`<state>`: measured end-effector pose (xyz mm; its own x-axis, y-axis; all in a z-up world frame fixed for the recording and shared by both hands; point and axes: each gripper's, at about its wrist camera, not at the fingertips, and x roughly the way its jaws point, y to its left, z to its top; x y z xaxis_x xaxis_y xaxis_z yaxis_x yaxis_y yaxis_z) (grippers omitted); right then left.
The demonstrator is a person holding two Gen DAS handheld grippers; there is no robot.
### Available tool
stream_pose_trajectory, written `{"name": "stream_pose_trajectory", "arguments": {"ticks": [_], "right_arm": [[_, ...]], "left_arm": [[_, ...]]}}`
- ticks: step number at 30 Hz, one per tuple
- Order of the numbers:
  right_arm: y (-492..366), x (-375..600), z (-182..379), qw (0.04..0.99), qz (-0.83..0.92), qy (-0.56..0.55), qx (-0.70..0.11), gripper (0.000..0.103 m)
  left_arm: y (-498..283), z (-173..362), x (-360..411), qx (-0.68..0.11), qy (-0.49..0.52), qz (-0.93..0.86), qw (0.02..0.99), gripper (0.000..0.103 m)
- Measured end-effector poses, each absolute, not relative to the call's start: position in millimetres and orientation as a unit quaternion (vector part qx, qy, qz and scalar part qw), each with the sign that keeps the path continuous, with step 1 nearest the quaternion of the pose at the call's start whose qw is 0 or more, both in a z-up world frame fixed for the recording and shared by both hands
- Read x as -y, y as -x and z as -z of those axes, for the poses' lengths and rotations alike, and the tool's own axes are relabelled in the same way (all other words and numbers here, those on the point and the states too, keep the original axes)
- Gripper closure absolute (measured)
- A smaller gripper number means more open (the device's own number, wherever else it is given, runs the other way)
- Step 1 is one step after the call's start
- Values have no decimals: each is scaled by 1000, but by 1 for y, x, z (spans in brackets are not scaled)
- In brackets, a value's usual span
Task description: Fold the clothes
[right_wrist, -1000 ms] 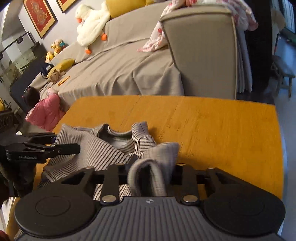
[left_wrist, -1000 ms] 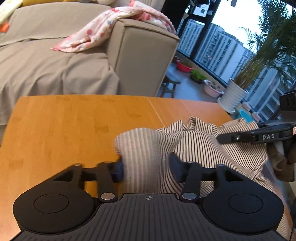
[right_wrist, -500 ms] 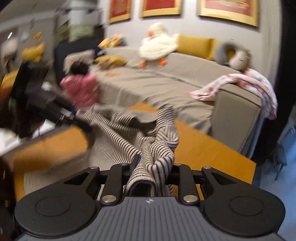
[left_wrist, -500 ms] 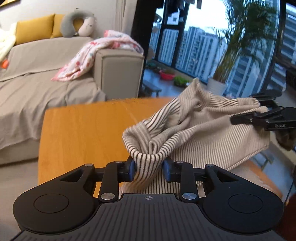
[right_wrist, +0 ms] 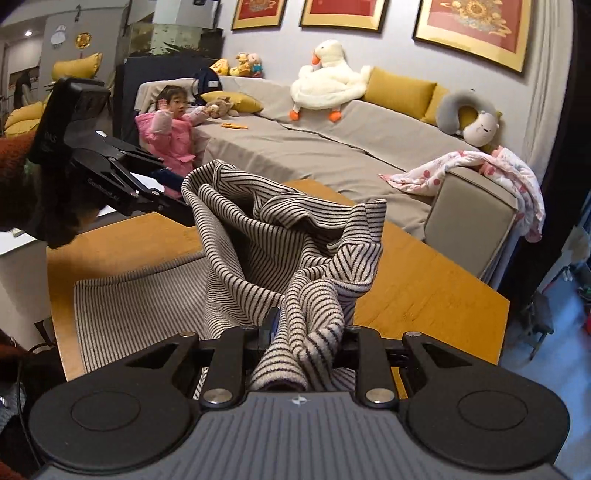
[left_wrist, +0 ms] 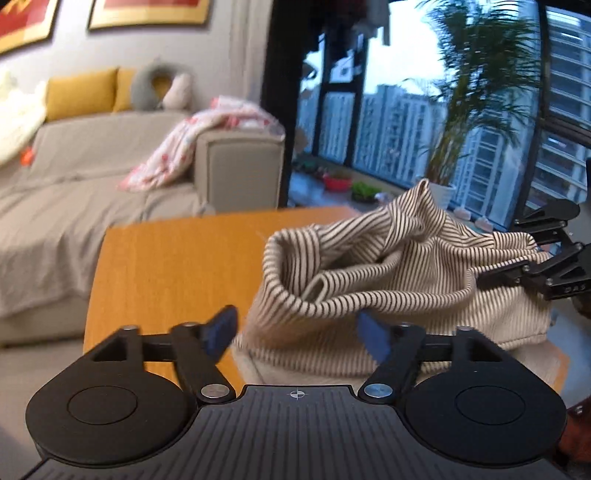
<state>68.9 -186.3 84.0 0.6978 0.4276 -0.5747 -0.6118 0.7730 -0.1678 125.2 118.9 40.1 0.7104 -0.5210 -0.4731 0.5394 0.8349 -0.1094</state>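
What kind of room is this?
Most likely a home living room, high in an apartment block: a big grey sofa with a plush goose, framed pictures on the wall, and tall windows facing tower blocks.

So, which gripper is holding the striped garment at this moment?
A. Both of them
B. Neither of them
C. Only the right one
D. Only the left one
C: the right gripper has its fingers shut on the striped garment, while the left gripper has its fingers spread wide, with the cloth loose between them.
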Motion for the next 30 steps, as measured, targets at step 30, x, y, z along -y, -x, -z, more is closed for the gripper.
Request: {"name": "stream_pose_trajectory", "arguments": {"ticks": [30], "right_arm": [[-223,257,-46,944,-143,89,-285,53]], "left_arm": [[-295,12,-81,-356,1,203,912,14]]}}
